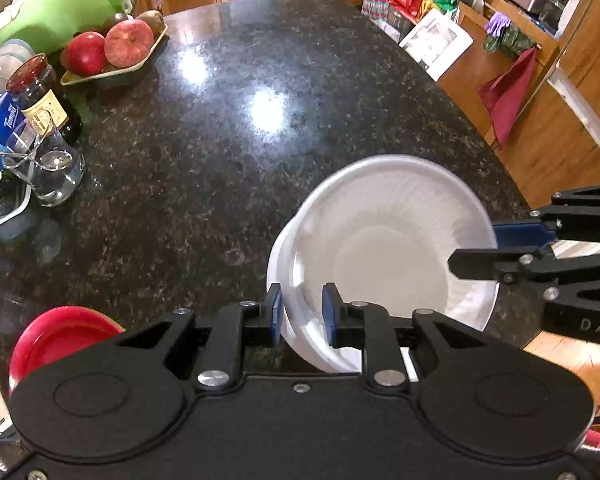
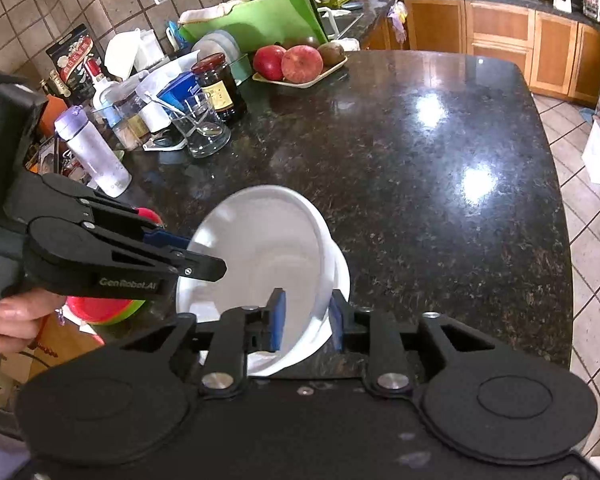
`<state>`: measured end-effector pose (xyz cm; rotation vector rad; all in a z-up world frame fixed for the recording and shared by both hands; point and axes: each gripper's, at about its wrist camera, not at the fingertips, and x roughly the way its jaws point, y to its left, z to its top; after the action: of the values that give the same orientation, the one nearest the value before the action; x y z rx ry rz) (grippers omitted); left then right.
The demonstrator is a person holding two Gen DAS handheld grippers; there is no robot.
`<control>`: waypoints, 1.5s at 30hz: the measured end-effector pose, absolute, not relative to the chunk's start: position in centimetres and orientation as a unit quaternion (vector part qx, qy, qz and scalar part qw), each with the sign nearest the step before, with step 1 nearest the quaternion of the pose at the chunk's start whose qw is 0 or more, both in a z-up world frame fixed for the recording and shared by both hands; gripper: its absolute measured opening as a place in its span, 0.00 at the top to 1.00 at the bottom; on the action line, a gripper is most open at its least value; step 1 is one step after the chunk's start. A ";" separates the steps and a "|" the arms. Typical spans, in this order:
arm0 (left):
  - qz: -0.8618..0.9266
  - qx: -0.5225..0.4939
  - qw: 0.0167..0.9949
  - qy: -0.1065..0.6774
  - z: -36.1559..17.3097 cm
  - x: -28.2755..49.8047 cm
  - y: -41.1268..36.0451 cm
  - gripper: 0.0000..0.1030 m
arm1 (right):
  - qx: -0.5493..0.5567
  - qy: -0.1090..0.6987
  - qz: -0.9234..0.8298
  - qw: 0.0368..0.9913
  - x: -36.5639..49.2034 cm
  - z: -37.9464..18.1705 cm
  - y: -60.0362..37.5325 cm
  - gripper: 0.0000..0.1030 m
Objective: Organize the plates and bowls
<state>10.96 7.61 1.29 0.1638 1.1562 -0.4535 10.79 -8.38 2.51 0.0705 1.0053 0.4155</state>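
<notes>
dark stone counter (image 1: 228,128) bears tilted white bowls (image 1: 388,248), nested; left gripper (image 1: 302,312) and right gripper (image 2: 306,322) straddle opposite rims, pads spread, not pinching. risk: bowls slide or tip if nudged.

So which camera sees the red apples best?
The right wrist view. The apples sit unblocked on their tray near the top, with the clutter around them clear. The left wrist view shows them too, but pushed into the upper left corner and stretched by the lens.
</notes>
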 end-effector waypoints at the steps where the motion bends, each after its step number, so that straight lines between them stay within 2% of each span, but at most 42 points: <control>1: -0.212 0.076 0.813 0.537 1.3 11.0 7.6 0.59 | 0.032 0.475 0.196 0.857 10.8 2.5 -8.3 0.69; 3: -0.209 0.073 0.822 0.526 1.5 10.9 7.8 0.54 | 0.029 0.467 0.194 0.862 10.7 2.6 -8.3 0.63; 6: -0.209 0.075 0.832 0.509 2.0 10.7 8.0 0.53 | 0.016 0.444 0.187 0.876 10.3 3.0 -8.3 0.57; 8: -0.209 0.074 0.838 0.498 2.3 10.4 8.2 0.52 | 0.005 0.428 0.179 0.886 10.0 3.2 -8.1 0.55; 11: -0.199 0.071 0.853 0.477 2.6 9.9 8.6 0.45 | -0.009 0.400 0.169 0.901 9.2 3.5 -7.9 0.51; 16: -0.172 0.062 0.879 0.439 2.6 8.6 9.5 0.44 | -0.016 0.351 0.145 0.925 7.3 3.7 -7.2 0.46; 22: -0.141 0.058 0.910 0.386 2.6 6.3 10.7 0.37 | -0.038 0.276 0.089 0.956 3.7 3.0 -5.7 0.38; 24: -0.126 0.062 0.921 0.364 2.6 5.5 10.9 0.32 | -0.044 0.244 0.061 0.967 2.5 2.7 -5.1 0.28; 30: -0.104 0.068 0.942 0.311 2.3 3.3 11.1 0.27 | -0.045 0.207 0.025 0.977 0.2 1.9 -3.7 0.28; 35: -0.097 0.067 0.949 0.291 1.9 2.0 11.1 0.25 | -0.009 0.218 0.023 0.976 -0.4 1.2 -3.7 0.28; 45: -0.061 0.046 0.951 0.300 0.4 1.6 11.4 0.25 | 0.008 0.233 0.025 0.972 -1.1 0.2 -4.5 0.28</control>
<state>1.59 11.35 0.43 0.0934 0.6101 -0.1250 -1.11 -4.50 0.16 0.0165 0.4705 0.0508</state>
